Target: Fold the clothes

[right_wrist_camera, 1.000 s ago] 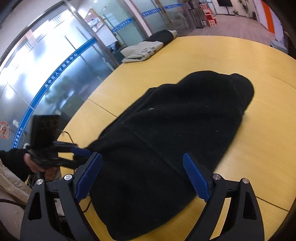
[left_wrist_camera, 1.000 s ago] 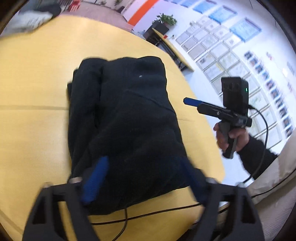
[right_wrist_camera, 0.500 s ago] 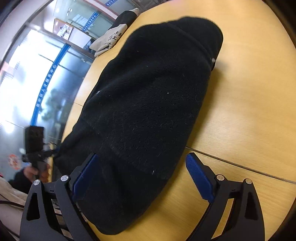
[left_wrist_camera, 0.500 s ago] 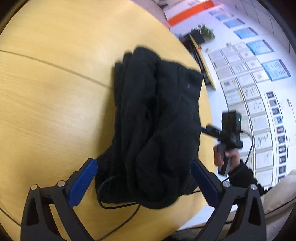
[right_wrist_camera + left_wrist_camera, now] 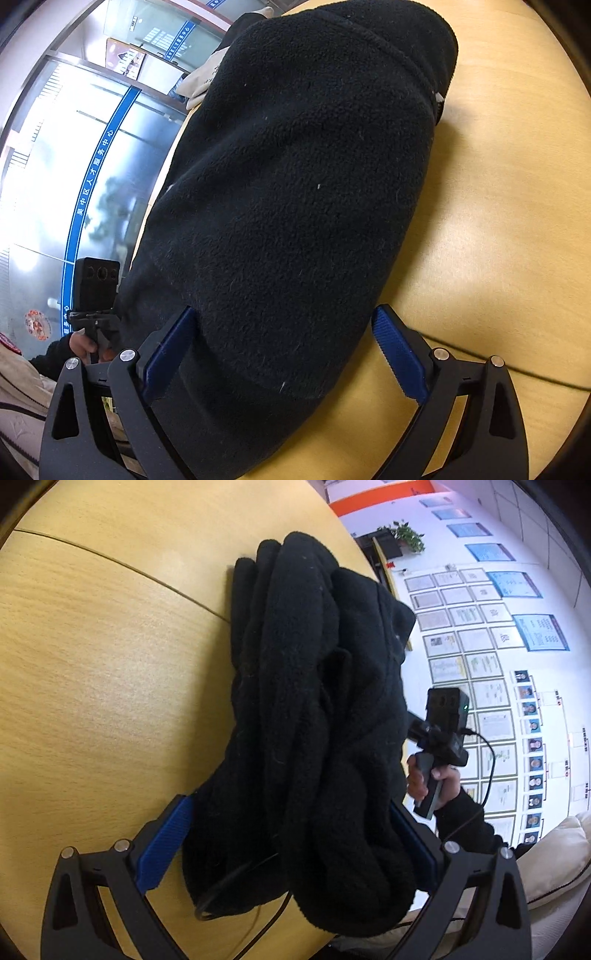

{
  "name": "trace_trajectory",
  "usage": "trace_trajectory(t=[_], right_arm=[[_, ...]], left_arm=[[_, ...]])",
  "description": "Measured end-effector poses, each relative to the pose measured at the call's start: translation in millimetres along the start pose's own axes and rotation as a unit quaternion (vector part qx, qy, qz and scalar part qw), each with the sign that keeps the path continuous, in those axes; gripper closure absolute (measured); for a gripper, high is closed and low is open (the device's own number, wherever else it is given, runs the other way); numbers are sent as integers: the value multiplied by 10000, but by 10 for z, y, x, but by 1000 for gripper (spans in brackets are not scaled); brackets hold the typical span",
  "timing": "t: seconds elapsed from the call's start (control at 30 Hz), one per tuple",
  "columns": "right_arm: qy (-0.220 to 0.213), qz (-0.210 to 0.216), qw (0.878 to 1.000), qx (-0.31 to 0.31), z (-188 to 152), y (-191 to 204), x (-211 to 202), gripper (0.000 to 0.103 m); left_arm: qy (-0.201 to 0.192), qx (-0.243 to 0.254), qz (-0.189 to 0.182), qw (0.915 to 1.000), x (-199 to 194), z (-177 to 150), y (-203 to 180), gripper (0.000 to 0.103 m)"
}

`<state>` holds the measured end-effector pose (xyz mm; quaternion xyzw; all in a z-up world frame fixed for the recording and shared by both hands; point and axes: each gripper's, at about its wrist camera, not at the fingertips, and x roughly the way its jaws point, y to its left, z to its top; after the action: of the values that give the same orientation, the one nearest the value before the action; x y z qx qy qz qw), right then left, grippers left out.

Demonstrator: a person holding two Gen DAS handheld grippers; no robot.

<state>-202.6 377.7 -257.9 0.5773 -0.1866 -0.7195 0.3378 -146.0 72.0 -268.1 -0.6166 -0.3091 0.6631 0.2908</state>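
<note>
A black fleece garment (image 5: 306,709), folded into a thick bundle, lies on the yellow wooden table (image 5: 92,664) close to its curved edge. My left gripper (image 5: 288,812) is open, and its blue pads (image 5: 162,845) straddle the bundle's near end, the right pad half hidden by fleece. From the opposite end, my right gripper (image 5: 284,314) is also open, with the fleece (image 5: 295,184) bulging between its blue pads (image 5: 399,358). Each view shows the other gripper in a hand: the right one (image 5: 439,734) and the left one (image 5: 94,291).
A thin black cable (image 5: 240,878) runs under the bundle's near end and across the table (image 5: 517,369). A beige garment (image 5: 199,85) lies at the table's far end. The table edge, a wall of framed sheets (image 5: 480,664) and a beige coat (image 5: 554,853) are close.
Both grippers have moved in low over the bundle's two ends, so the fleece now sits between each pair of open fingers. The bundle looks more bunched up.
</note>
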Motion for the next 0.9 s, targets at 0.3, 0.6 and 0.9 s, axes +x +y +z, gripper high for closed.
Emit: trace_trajectory(t=[0.3,0.6,0.9], right_arm=[[49,-47,10000,48,49,-57,11,2],[77,-73,9999,111,68,-119,-3,1],[93,118,9999,6,127,-175,-24,0]], left_arm=[[185,25,76,9998,-42,-74,35,0],[348,-277,-238,9987,1,-166,80,0],[1067,-588,-938,9881,380,-277,-83,0]])
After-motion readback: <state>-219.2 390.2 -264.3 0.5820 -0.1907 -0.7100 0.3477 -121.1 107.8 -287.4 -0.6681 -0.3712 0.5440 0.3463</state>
